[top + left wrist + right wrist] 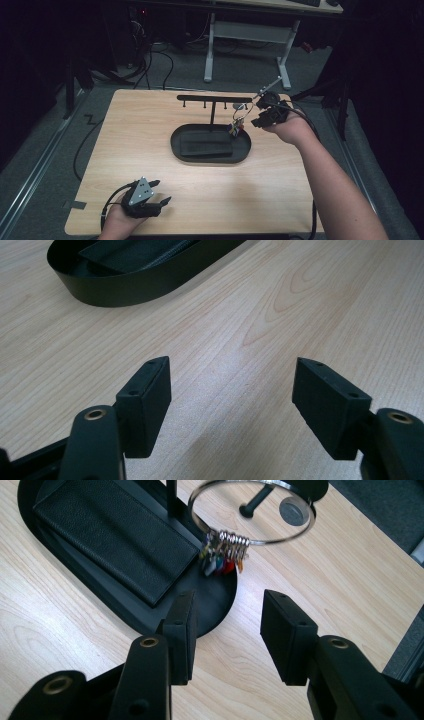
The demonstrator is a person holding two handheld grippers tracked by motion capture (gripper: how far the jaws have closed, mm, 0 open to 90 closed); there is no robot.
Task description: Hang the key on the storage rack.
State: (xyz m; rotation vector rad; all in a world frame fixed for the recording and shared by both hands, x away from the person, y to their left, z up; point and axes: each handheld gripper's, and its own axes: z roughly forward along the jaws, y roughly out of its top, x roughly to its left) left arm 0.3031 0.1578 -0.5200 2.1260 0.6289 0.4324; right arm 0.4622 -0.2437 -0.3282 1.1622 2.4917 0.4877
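Black leather lined the wallet (206,148) lying in the oval tray (245,150) at the middle of the wooden worktop (150,150). We saw the key ring (252,512) with its coloured tags (220,562) hanging from a peg of the T-shaped rack (212,98), over the tray's right end. We held the right gripper (259,113) just beside the ring, its jaws spread apart with nothing between them. We kept the left gripper (159,193) near the worktop's near left edge, jaws wide apart and empty.
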